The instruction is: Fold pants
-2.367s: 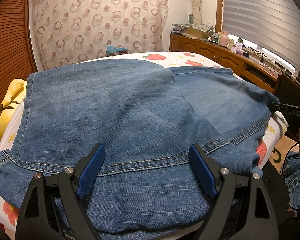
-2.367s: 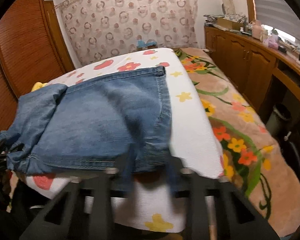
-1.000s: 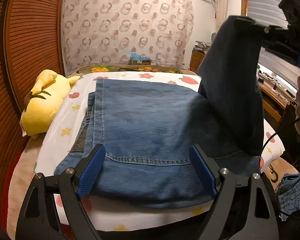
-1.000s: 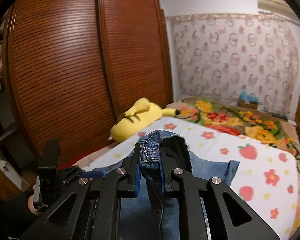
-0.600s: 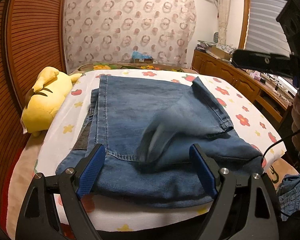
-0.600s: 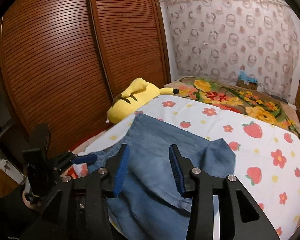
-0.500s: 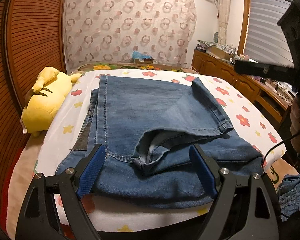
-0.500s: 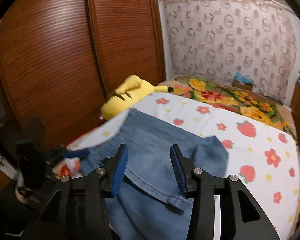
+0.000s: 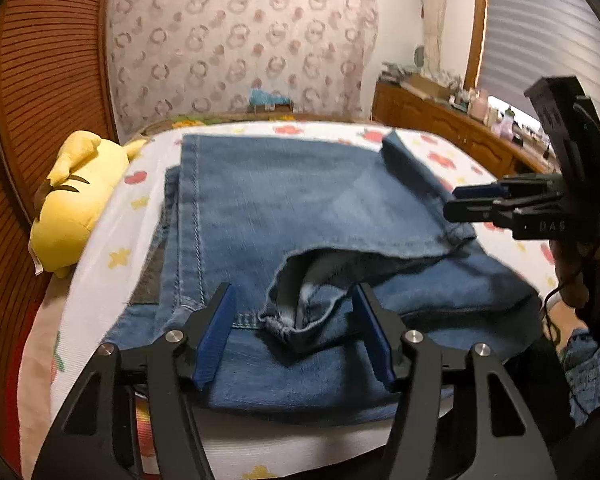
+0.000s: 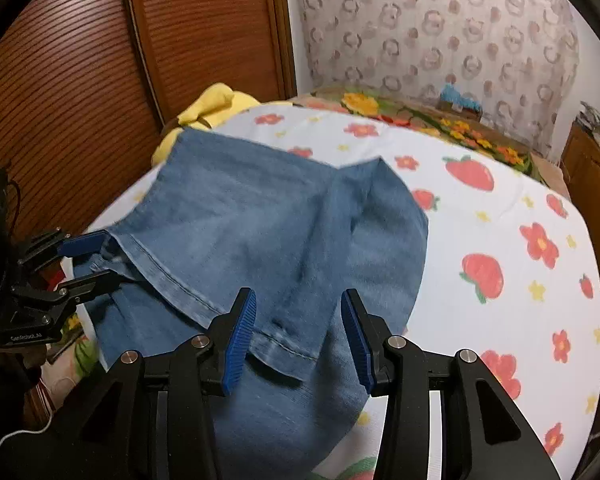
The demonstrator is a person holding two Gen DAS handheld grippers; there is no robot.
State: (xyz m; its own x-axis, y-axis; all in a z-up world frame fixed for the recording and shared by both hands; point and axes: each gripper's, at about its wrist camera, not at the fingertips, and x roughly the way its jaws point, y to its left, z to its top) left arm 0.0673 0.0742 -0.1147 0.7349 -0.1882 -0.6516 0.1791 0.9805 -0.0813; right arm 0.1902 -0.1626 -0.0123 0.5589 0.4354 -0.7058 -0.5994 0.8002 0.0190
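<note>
Blue denim pants (image 9: 300, 208) lie on the bed, a leg folded over on top with its hem (image 9: 288, 324) rumpled and gaping near the front edge. My left gripper (image 9: 296, 332) is open, its blue pads either side of that hem, holding nothing. My right gripper (image 10: 298, 332) is open and empty, just above the folded leg's hem edge (image 10: 284, 344). The pants also show in the right wrist view (image 10: 268, 232). The right gripper shows at the right in the left wrist view (image 9: 472, 200); the left gripper shows at the left in the right wrist view (image 10: 88, 260).
The bed has a white sheet with strawberries and flowers (image 10: 500, 240). A yellow plush toy (image 9: 76, 200) lies at the bed's left side by the wooden wardrobe doors (image 10: 80, 60). A wooden dresser (image 9: 440, 136) stands at the right.
The right gripper let go of the raised pant leg, which dropped onto the pants. Both grippers have since come down closer to the denim, and the left one's jaws stand narrower.
</note>
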